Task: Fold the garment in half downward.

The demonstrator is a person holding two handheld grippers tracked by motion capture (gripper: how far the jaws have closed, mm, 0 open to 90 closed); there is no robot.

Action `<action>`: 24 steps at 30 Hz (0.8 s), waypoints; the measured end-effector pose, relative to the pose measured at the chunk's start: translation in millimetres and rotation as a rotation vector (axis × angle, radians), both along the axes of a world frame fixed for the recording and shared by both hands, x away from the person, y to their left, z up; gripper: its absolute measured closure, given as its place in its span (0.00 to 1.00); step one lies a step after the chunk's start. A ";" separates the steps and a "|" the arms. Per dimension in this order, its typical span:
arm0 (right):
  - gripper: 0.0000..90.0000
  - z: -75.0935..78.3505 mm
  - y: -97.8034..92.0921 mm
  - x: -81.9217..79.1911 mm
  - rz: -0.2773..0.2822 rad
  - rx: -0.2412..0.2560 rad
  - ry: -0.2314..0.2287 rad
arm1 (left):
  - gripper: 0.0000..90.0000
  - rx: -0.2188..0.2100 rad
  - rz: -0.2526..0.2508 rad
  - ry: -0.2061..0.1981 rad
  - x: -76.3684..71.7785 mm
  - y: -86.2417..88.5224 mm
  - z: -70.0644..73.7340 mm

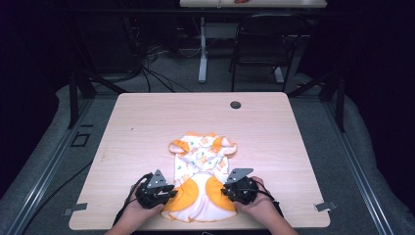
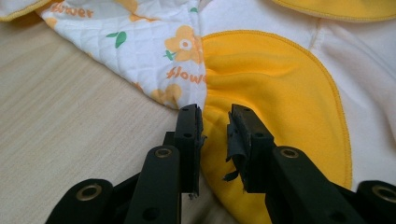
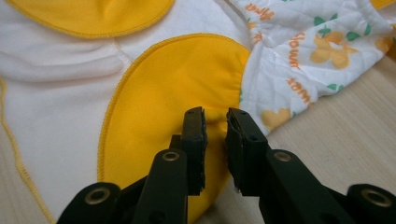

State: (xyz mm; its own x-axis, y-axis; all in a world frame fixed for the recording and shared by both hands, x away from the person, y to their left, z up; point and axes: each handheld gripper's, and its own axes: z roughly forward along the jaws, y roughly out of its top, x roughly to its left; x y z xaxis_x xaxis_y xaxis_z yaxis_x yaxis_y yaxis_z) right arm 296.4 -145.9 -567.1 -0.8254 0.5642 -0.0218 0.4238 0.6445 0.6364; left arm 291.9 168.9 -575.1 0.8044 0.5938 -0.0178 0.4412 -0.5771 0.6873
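A small white garment [image 1: 200, 182] with orange-yellow panels and a quilted flower-print top lies flat on the wooden table [image 1: 147, 127], near its front edge. My left gripper [image 1: 172, 191] is at the garment's lower left side. In the left gripper view its jaws [image 2: 215, 119] stand a narrow gap apart over the edge of a yellow panel [image 2: 280, 93]. My right gripper [image 1: 225, 191] is at the lower right side. Its jaws [image 3: 215, 119] are likewise slightly apart, over the other yellow panel [image 3: 177, 79]. The fabric lies flat, not lifted.
A round cable hole [image 1: 235, 105] sits near the table's far edge. Behind the table stand a black chair [image 1: 264, 44] and a white desk leg [image 1: 202, 49], with cables on the floor. Bare tabletop lies to the left, right and beyond the garment.
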 end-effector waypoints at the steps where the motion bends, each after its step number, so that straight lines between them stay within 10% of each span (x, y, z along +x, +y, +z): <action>1: 0.85 0.9 -0.2 0.1 0.004 -0.012 -0.001 | 0.81 0.000 0.004 0.003 -0.5 -0.6 0.1; 12: 0.80 6.1 -4.1 9.7 -0.038 0.053 -0.006 | 0.77 -0.040 0.019 0.015 12.8 4.3 3.6; 24: 0.81 38.1 -9.3 47.3 -0.077 0.090 0.021 | 0.73 -0.103 0.046 0.038 60.4 6.2 33.9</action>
